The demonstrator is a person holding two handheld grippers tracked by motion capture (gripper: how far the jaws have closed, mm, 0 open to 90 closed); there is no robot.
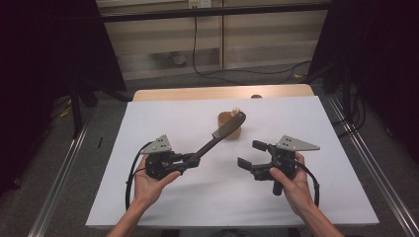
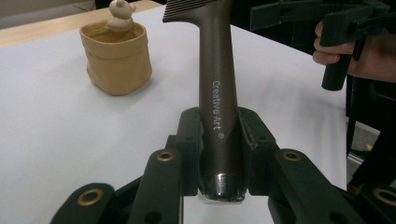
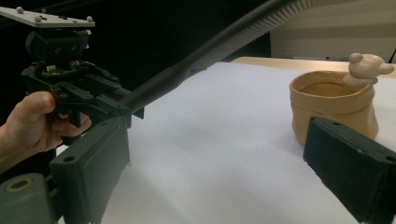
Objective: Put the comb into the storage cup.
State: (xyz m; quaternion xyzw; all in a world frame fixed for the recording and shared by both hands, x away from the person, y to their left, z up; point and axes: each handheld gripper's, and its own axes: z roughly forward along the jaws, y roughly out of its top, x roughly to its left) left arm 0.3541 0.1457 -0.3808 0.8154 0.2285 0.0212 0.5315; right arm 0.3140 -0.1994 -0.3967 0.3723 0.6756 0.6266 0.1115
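My left gripper (image 1: 191,159) is shut on the round handle end of a dark comb (image 1: 217,136). The comb rises slanting to the upper right, and its toothed end hangs over a small tan cup (image 1: 234,133). In the left gripper view both jaws of the left gripper (image 2: 218,128) clamp the comb (image 2: 217,70), marked "Creative Art". The cup (image 2: 116,60), with a little tan figure (image 2: 120,11) on its rim, stands far left. My right gripper (image 1: 251,154) is open and empty, right of the comb and in front of the cup. In its own view the right gripper (image 3: 224,172) faces the cup (image 3: 327,102) and the comb (image 3: 210,46).
A white sheet (image 1: 197,197) covers the table, and a strip of bare wood (image 1: 197,93) shows at the far edge. Metal rails (image 1: 59,177) run along both sides. A black cable (image 1: 237,73) lies on the floor beyond the table.
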